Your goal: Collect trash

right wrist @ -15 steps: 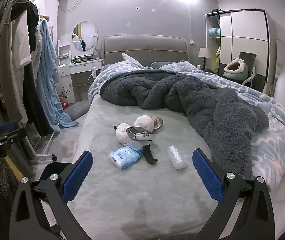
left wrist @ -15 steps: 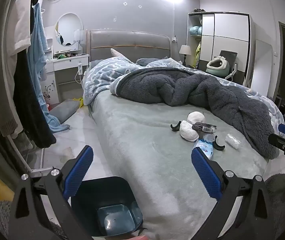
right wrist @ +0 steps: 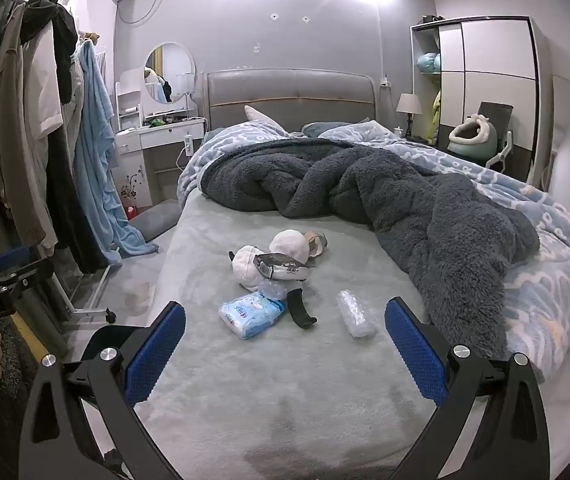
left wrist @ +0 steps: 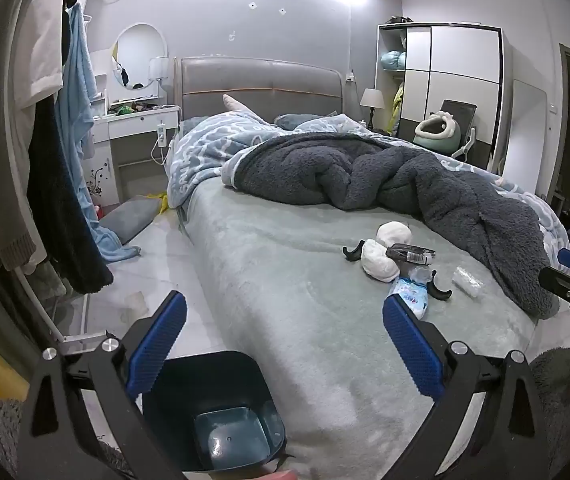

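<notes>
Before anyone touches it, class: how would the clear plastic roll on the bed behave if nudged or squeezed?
The clear plastic roll looks cylindrical and lies on its side, so it would probably roll. It seems thin and crinkled, likely light and easily crushed. The plush bed cover may slow it.

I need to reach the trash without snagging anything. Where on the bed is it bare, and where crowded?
Bare: the sheet between the foot edge and the tissue pack. Crowded: mid-bed, where the white wads, black box and plastic wrap cluster beside the grey blanket.
</notes>
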### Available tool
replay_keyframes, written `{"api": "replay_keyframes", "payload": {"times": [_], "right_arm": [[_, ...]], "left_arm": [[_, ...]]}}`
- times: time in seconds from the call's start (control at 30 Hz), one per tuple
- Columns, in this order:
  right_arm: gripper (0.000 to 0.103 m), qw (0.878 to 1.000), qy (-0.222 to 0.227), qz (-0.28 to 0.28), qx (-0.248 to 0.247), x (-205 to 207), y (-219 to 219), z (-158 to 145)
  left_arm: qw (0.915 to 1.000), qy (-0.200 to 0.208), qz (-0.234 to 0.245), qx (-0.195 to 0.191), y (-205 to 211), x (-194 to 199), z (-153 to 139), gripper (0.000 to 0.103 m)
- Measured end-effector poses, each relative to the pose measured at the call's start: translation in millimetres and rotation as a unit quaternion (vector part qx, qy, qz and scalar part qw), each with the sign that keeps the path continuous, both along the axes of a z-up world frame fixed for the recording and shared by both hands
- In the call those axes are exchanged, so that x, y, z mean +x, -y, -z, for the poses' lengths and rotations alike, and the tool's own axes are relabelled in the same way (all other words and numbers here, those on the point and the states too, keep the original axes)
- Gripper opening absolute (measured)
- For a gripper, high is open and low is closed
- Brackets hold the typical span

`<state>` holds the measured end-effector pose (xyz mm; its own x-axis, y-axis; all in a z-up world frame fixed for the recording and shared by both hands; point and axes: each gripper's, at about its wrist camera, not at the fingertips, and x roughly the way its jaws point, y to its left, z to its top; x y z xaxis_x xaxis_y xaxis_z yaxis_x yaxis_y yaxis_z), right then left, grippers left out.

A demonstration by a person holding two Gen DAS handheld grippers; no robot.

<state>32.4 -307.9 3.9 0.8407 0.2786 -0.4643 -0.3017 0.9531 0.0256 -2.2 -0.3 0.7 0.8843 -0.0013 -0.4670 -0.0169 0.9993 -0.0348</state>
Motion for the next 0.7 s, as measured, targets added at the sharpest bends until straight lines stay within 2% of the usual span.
{"api": "replay_keyframes", "payload": {"times": [0.7], "right_arm": [[0.101,1.0,-0.001,0.0,0.002,-1.7,-1.8,0.2]], "left_arm": [[1.0,-0.003,-0.001,-0.001,-0.8,2.5,0.4,0.1]]}}
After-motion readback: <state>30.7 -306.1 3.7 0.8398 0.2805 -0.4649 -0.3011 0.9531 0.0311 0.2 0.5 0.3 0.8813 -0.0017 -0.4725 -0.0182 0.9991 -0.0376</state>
